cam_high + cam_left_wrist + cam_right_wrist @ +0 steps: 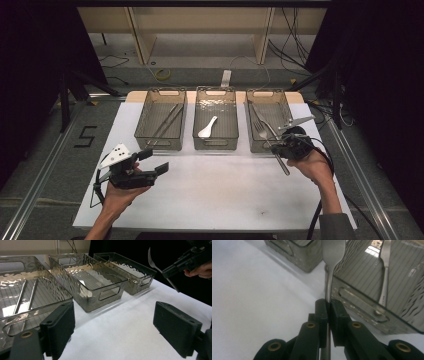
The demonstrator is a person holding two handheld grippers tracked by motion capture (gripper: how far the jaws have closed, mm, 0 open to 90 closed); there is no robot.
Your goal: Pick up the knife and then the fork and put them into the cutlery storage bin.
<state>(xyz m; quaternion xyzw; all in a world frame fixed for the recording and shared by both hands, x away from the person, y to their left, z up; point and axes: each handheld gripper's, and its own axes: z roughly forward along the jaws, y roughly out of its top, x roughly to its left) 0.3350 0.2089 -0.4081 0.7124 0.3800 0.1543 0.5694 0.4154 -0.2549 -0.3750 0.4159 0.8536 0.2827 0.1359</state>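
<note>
My right gripper (278,148) is shut on the handle of a metal fork (263,134) at the front edge of the right-hand bin (250,107). In the right gripper view the fork's neck (328,287) rises from between the closed pads (322,308), and its head points over the bin's front wall (362,302). The handle's end sticks out below the gripper toward the person. The left gripper (154,161) rests at the table's left, jaws wide apart with nothing between them. The left gripper view shows the right gripper (190,260) and the fork (152,261) raised above the table.
Three clear bins stand in a row at the back of the white table (215,195). The left bin (145,117) holds two metal chopsticks (167,122), the middle bin (200,107) a white spoon (207,128), and the right bin other cutlery (259,116).
</note>
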